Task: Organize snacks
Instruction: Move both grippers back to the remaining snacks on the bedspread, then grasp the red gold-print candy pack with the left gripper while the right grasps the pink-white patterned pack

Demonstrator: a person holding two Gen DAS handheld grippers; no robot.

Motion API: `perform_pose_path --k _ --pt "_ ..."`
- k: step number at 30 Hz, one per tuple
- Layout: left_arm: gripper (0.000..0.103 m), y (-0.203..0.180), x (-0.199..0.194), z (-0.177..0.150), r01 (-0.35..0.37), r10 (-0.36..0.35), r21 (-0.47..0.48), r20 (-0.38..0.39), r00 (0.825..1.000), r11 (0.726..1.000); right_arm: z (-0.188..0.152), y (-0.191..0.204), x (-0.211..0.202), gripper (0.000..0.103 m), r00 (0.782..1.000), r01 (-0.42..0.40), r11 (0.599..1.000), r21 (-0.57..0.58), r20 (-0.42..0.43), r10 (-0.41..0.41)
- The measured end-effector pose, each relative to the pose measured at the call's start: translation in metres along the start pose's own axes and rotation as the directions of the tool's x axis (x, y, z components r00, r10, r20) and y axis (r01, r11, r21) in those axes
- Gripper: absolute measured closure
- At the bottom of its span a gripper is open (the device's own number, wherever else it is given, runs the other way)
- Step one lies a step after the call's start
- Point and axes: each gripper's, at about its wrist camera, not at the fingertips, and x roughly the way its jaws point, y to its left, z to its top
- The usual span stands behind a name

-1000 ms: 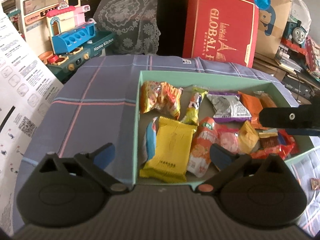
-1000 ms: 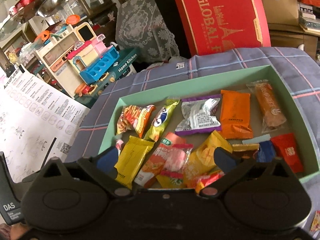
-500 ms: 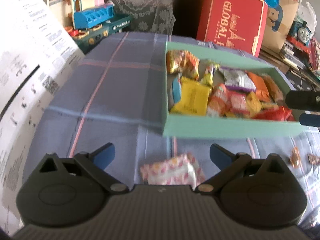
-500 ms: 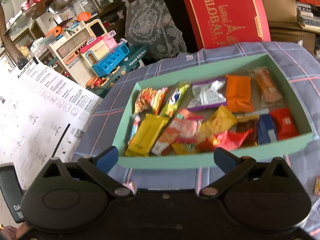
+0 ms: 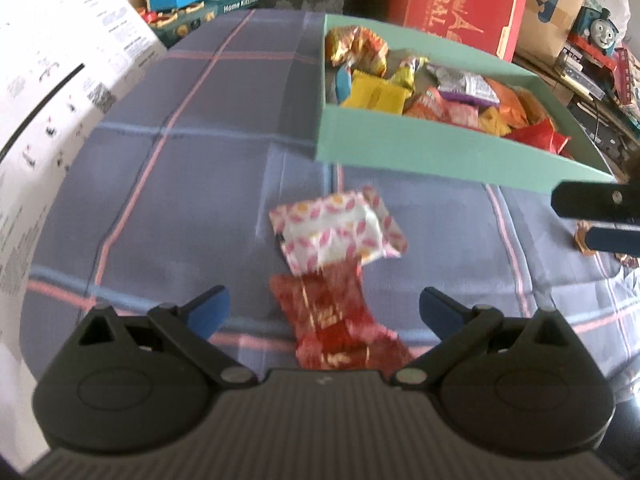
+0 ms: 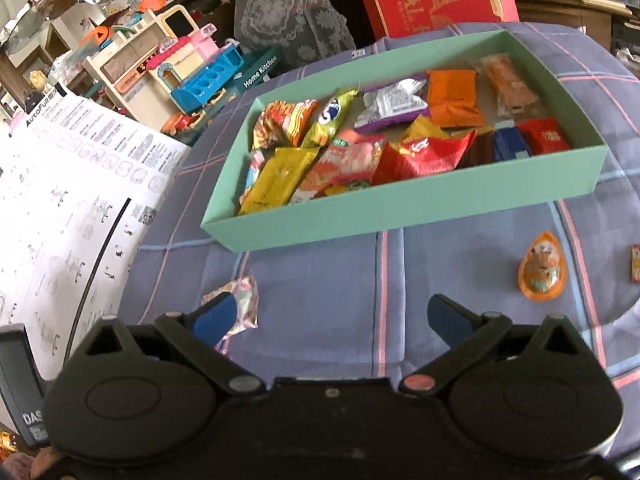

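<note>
A mint green box (image 5: 432, 148) (image 6: 400, 204) holds several snack packets and sits on the purple plaid cloth. In front of it lie a pink-and-white packet (image 5: 336, 232) (image 6: 244, 304) and a red packet (image 5: 332, 320). My left gripper (image 5: 322, 306) is open and empty, with the red packet between its fingers on the cloth. My right gripper (image 6: 332, 316) is open and empty, over the cloth in front of the box. An orange egg-shaped snack (image 6: 542, 272) lies to its right. The right gripper's fingers (image 5: 592, 204) show at the left wrist view's right edge.
A white printed sheet (image 6: 68, 208) lies at the left. A red gift box (image 5: 460, 4), toy kitchen set (image 6: 192, 76) and clutter stand behind the cloth. A small red packet (image 6: 635, 264) lies at the far right edge.
Both grippers have pulled back from over the box toward the near cloth. The pink-and-white packet and then the red packet came into the left wrist view. The orange egg snack came into the right view.
</note>
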Motion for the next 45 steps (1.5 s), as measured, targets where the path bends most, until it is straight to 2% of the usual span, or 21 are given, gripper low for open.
perform_pose_path --k 3,5,7,9,16,20,21,24,26,29,37,39,41,45 --pt "0.001 0.002 -0.001 -0.006 0.005 -0.005 -0.005 -0.015 1.000 1.000 -0.002 0.005 0.003 0.000 1.000 -0.004 1.000 -0.009 -0.009 0.004" --pt "0.011 0.004 -0.001 -0.008 0.007 -0.007 -0.011 -0.013 1.000 1.000 -0.004 0.009 0.008 0.000 1.000 -0.007 1.000 -0.019 -0.023 0.006" --pt "0.046 0.007 0.001 -0.008 0.027 -0.027 -0.014 -0.018 0.999 1.000 -0.006 0.014 0.013 0.000 0.999 -0.007 1.000 -0.031 -0.041 0.006" --pt "0.055 0.007 0.000 -0.008 0.009 -0.009 0.001 0.004 1.000 1.000 -0.008 0.019 0.017 0.000 0.998 -0.006 0.999 -0.045 -0.057 0.004" --pt "0.056 0.026 0.000 -0.006 0.012 -0.012 -0.024 0.033 0.999 1.000 -0.004 0.040 0.029 0.000 0.997 0.001 0.995 -0.101 -0.080 -0.010" --pt "0.056 0.040 0.001 -0.003 0.016 -0.014 -0.059 0.038 0.999 0.998 0.004 0.057 0.041 0.001 0.997 -0.050 0.991 -0.121 -0.057 0.043" --pt "0.056 0.043 0.002 -0.002 0.023 -0.021 -0.068 0.039 0.999 0.997 0.006 0.062 0.044 0.002 0.997 -0.067 0.989 -0.133 -0.049 0.061" --pt "0.055 0.047 0.004 -0.001 0.036 -0.032 -0.078 0.044 0.999 0.996 0.013 0.083 0.059 0.017 0.994 -0.100 0.977 -0.186 -0.068 0.088" --pt "0.055 0.049 0.004 0.000 0.043 -0.039 -0.081 0.048 0.998 0.996 0.018 0.096 0.072 0.030 0.991 -0.120 0.967 -0.226 -0.091 0.101" --pt "0.055 0.051 0.005 -0.001 0.056 -0.051 -0.086 0.057 0.997 0.995 0.022 0.110 0.092 0.037 0.988 -0.128 0.951 -0.282 -0.121 0.097" --pt "0.055 0.059 0.006 -0.001 0.091 -0.082 -0.112 0.075 0.994 0.990 0.028 0.125 0.139 0.043 0.975 -0.144 0.935 -0.323 -0.208 0.079" --pt "0.055 0.065 0.006 0.001 0.094 -0.085 -0.137 0.071 0.994 0.986 0.026 0.126 0.141 0.045 0.974 -0.149 0.931 -0.333 -0.212 0.080" --pt "0.055 0.068 0.005 0.004 0.079 -0.070 -0.140 0.064 0.995 0.987 0.026 0.123 0.139 0.055 0.967 -0.170 0.930 -0.324 -0.238 0.094" --pt "0.055 0.081 0.001 0.005 0.058 -0.047 -0.150 0.074 0.996 0.987 0.016 0.117 0.129 0.056 0.953 -0.200 0.928 -0.315 -0.281 0.110"
